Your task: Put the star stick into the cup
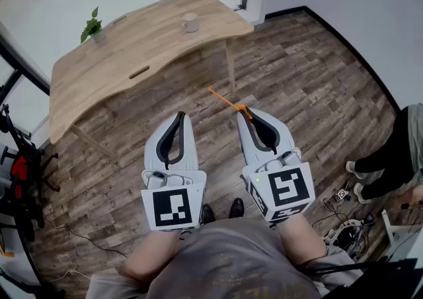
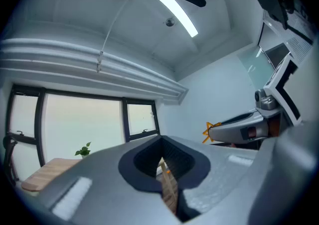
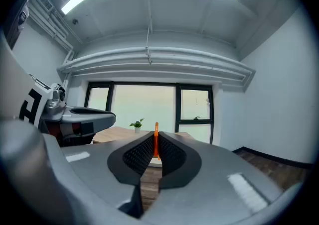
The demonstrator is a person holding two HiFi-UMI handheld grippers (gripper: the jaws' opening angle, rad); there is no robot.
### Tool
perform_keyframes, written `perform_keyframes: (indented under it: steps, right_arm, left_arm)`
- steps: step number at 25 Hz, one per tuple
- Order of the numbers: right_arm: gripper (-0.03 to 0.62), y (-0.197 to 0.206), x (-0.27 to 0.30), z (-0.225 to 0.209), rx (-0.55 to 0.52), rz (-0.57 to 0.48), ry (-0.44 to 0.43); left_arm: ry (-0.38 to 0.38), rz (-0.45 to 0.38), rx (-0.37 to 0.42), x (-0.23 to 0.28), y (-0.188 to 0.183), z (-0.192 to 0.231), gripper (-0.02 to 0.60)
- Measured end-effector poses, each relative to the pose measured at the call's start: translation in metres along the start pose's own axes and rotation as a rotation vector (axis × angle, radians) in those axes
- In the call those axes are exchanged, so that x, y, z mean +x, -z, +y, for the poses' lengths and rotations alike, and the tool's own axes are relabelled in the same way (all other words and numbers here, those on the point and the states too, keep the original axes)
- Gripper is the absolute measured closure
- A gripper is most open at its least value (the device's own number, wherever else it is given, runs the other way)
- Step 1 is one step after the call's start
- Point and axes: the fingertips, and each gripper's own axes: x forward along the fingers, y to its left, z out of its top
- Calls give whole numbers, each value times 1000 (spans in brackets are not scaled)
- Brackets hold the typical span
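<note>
The orange star stick (image 1: 225, 100) is pinched in my right gripper (image 1: 242, 112), which is shut on it near its star end (image 2: 211, 130). The thin shaft points forward and left over the floor. Between the right jaws the stick (image 3: 156, 143) stands upright. My left gripper (image 1: 180, 116) is held beside it, shut, with nothing in its jaws (image 2: 162, 143). The pale cup (image 1: 190, 22) stands on the wooden table (image 1: 132, 53), far ahead of both grippers. Both grippers hover over the plank floor, short of the table.
A small potted plant (image 1: 92, 26) sits at the table's far left. A person's dark legs (image 1: 390, 159) stand at the right edge, with cables (image 1: 344, 228) on the floor nearby. Black equipment (image 1: 20, 172) stands at the left. Windows (image 3: 144, 107) lie behind the table.
</note>
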Motion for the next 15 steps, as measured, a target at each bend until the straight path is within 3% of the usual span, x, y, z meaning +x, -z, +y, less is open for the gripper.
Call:
perform_keyframes:
  steps: [15]
  right_arm:
    - [549,8,-14,-49,39,-28,-19]
  left_arm:
    - [-2,-9,-7,29,1,-45,581]
